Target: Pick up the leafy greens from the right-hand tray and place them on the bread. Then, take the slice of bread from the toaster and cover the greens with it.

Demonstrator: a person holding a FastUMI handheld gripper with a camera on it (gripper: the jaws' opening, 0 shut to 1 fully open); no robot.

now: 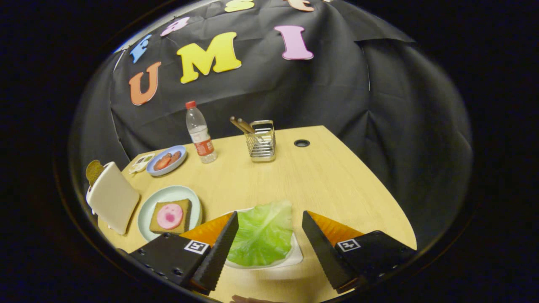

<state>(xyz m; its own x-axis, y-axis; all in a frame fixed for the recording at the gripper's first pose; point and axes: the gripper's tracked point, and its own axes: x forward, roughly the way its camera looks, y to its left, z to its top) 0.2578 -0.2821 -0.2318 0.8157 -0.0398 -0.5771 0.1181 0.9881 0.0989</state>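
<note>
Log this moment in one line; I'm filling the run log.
gripper: open, over leafy greens | greens: on tray, not gripped | bread: on plate, uncovered | toaster: slice inside

Toward the back of the wooden table, a clear water bottle with red cap, upright; right of it, a wire utensil holder with wooden sticks poking out; left of it, a blue dish of reddish food; beyond that dish, a small white packet; near the far edge, a round cable hole.
</note>
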